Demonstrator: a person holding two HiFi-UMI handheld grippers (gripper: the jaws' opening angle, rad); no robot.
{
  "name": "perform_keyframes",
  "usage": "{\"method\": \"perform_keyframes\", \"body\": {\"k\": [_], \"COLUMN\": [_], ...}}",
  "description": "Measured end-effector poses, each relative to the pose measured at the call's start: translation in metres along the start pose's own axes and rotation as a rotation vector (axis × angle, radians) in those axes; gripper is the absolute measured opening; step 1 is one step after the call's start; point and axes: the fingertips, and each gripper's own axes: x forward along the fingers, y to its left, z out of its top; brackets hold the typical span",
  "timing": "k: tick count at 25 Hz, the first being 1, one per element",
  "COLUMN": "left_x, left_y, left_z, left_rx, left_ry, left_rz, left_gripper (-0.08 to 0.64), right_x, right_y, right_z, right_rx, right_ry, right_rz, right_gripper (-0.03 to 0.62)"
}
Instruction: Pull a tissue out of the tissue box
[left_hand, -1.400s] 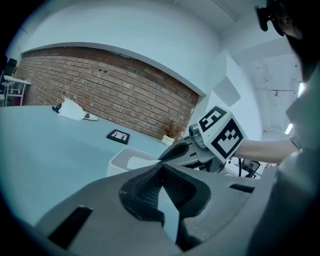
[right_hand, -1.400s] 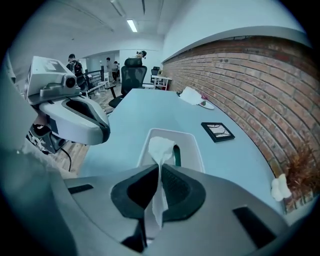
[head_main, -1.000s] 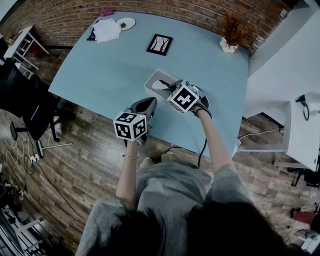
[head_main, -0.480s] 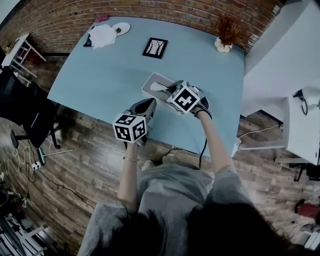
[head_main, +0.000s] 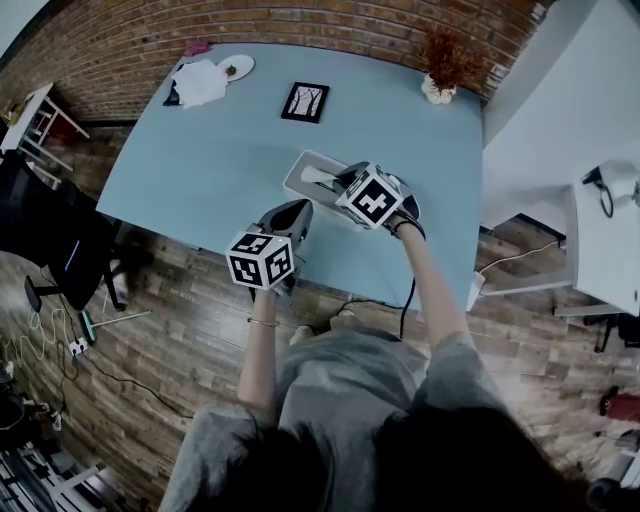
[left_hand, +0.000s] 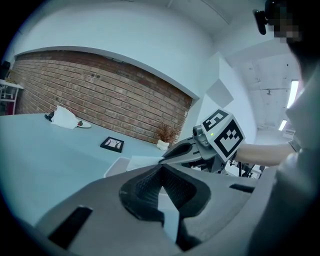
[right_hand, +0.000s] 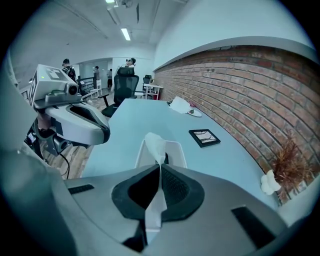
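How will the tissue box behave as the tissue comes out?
The tissue box looks shallow and thin-walled: probably light, so it may lift or slide. The tissue in the shut right tool looks limp; a jerk might tear it.

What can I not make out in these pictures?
- Opening of the tissue box: in the right gripper view it is covered by the tissue and the right gripper. In the head view that gripper covers it.
- Image in the picture frame: too small in the head view.
- What lies on the plate: too small in the head view.
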Motion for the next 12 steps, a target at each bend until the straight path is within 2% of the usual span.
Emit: {"method": "perform_keyframes", "body": {"k": [12], "left_x": [-0.004], "left_y": [-0.004], "left_z": [0.005], "left_rx": [0.027], "left_ry": [0.008], "left_rz": [-0.048], "left_gripper": [0.003], "right_x": [-0.019], "right_y": [-0.003], "right_z": [0.009], "right_rx": [0.057], "right_ry": [-0.039], "right_rz": [-0.032], "right_gripper": [0.002]}}
